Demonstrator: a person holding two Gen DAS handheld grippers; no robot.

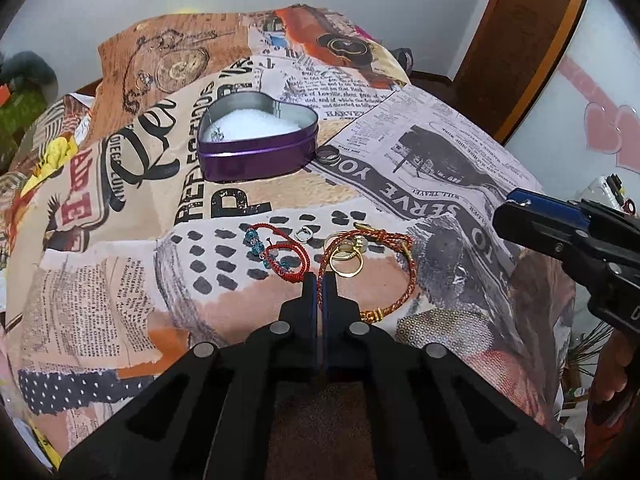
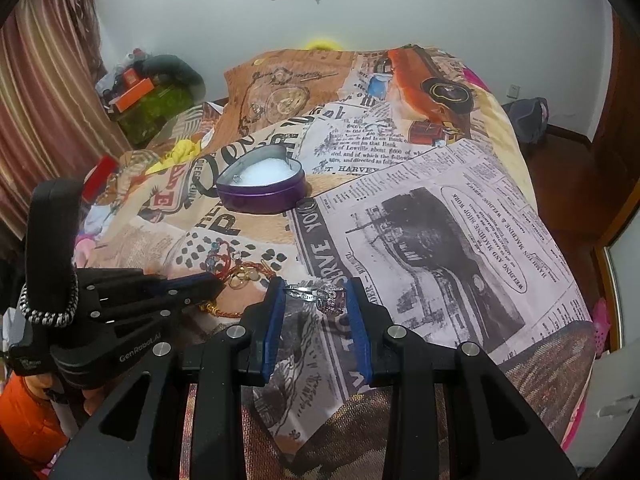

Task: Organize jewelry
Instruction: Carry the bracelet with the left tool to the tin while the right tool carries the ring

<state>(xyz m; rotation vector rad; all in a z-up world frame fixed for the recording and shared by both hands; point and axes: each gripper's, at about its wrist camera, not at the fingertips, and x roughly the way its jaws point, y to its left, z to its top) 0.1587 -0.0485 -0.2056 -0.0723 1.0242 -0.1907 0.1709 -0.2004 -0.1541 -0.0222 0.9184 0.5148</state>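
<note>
A purple heart-shaped tin (image 1: pixel 260 160) with white padding and a small silver piece inside sits on the printed bedspread; it also shows in the right wrist view (image 2: pixel 262 196). My left gripper (image 1: pixel 319 280) is shut on the red-and-gold cord bracelet (image 1: pixel 404 268). Gold rings (image 1: pixel 347 258), a red bracelet with blue beads (image 1: pixel 276 252) and a small silver ring (image 1: pixel 303 234) lie just ahead of it. My right gripper (image 2: pixel 316 296) holds a silver ring with a pinkish stone cluster (image 2: pixel 320 294) between its blue pads. A dark ring (image 1: pixel 329 157) lies beside the tin.
The bedspread (image 2: pixel 440 220) covers a bed that slopes off to the right. Clutter and a green box (image 2: pixel 152 108) sit at the far left by a curtain. A wooden door frame (image 1: pixel 520 40) stands at the right.
</note>
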